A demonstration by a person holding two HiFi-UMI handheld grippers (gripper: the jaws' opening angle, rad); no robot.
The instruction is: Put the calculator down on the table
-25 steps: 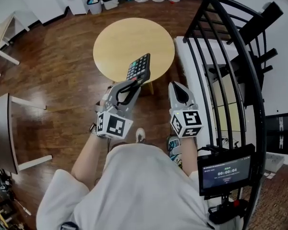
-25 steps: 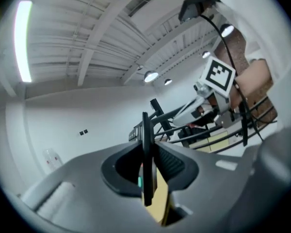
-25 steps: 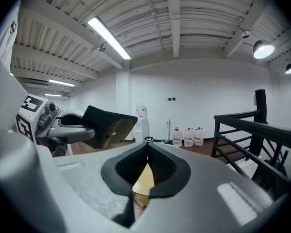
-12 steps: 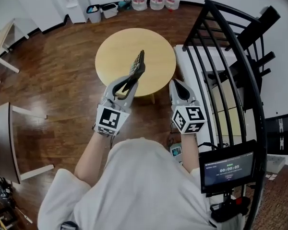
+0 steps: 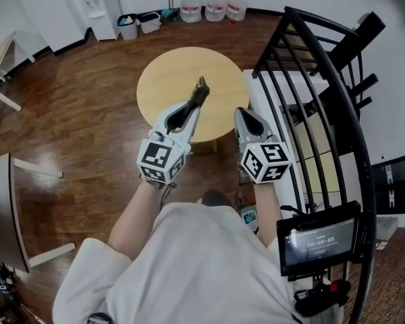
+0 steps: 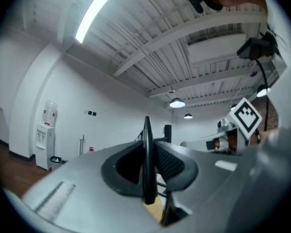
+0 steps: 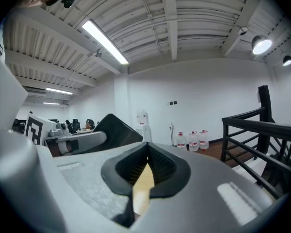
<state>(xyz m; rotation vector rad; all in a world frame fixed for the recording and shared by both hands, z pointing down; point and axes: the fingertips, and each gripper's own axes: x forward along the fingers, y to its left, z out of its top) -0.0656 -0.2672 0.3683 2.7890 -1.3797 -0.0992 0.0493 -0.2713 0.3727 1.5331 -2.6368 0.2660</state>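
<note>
Below me, the round pale wooden table [image 5: 169,79] stands on the dark, glossy wood-plank floor [image 5: 81,113].

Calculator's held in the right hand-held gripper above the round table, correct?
No: the left hand-held gripper holds the calculator above the round table, its jaws having just closed a little further on it; the head view shows it.
</note>
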